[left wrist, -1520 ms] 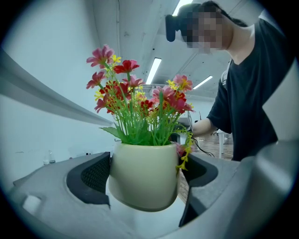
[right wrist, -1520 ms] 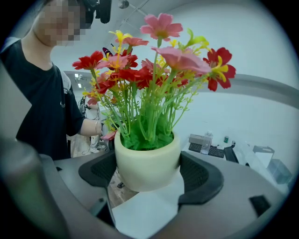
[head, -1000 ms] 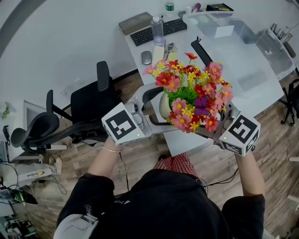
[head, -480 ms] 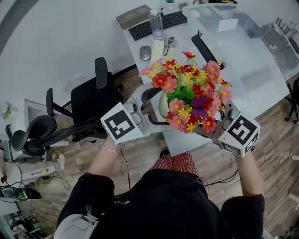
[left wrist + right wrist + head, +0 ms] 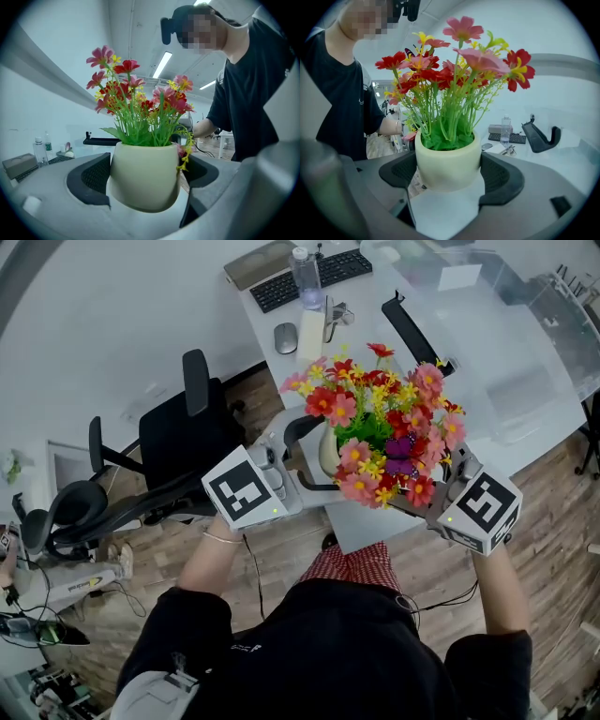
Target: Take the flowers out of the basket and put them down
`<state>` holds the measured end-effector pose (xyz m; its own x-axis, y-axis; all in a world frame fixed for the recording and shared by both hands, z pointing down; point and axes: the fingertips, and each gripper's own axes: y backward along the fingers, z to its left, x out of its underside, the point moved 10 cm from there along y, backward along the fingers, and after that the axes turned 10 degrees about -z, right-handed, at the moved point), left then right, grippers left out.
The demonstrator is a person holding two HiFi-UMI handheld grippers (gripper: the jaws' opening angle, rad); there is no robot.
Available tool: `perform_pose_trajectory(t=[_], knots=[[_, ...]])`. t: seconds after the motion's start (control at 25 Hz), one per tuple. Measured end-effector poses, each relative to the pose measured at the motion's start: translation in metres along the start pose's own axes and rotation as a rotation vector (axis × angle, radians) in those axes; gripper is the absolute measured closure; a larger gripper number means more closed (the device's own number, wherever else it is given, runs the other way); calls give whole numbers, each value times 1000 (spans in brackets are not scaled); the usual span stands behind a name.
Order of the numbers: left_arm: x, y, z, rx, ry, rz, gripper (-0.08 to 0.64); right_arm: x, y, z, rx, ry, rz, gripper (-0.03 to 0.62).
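Keyboard (image 5: pixel 298 279) drifted — left claw (image 5: pixel 143 174), right claw (image 5: pixel 447 172) clamp flowerpot (image 5: pixel 447 157) (gripper views).

A white desk (image 5: pixel 361 329) runs from the top centre of the head view down to the right edge. At its upper left corner lies a flat grey box (image 5: pixel 258 263), with a black keyboard (image 5: pixel 347 266) just right of it. A clear water bottle (image 5: pixel 305 277) stands in front of the keyboard. Below these sit a grey mouse (image 5: pixel 286 337) and, just beside it, a white oblong item (image 5: pixel 311 334). A black curved stand (image 5: pixel 408 329) lies right of centre, and clear plastic bins (image 5: pixel 469 296) fill the desk's upper right. Wooden floor (image 5: pixel 553 512) surrounds the desk. On it, at the left, stand a black office chair (image 5: pixel 178 442) and a second chair (image 5: pixel 66 512).
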<state>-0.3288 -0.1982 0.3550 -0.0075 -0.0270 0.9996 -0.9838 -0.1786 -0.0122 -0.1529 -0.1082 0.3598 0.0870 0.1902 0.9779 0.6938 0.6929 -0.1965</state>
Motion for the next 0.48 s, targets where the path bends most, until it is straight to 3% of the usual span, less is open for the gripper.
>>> perform_pose_trajectory(t=[0.48], knots=[[20,-6,9,8,32,12,78,17,-4,-11,2,-26,23,164]])
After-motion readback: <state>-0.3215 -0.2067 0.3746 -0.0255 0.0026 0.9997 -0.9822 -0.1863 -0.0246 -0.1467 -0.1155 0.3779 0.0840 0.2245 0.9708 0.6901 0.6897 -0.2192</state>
